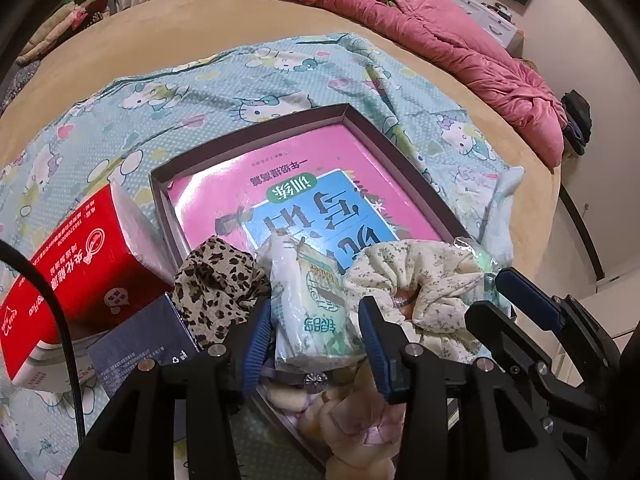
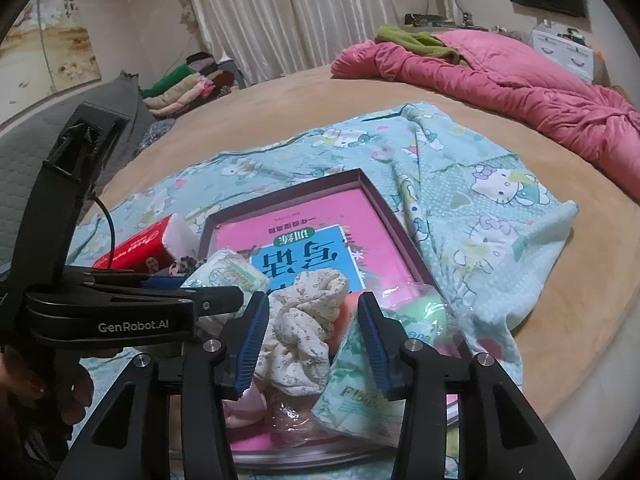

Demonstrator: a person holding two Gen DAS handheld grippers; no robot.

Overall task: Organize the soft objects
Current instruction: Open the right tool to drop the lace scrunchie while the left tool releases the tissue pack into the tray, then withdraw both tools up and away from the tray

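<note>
Bed (image 2: 280,92) bare tan toward far edge; cartoon-print sheet (image 2: 480,200) spread mid-bed, carrying shallow tray (image 2: 362,178), its far half free over a pink book (image 1: 320,160). Soft items crowd tray's near edge: floral scrunchie (image 2: 304,320), white tissue pack (image 1: 304,300), leopard scrunchie (image 1: 216,284). Left tool (image 1: 316,320) angled steeply down, released around tissue pack; right tool (image 2: 314,324) tilted down, released astride floral scrunchie.
</note>
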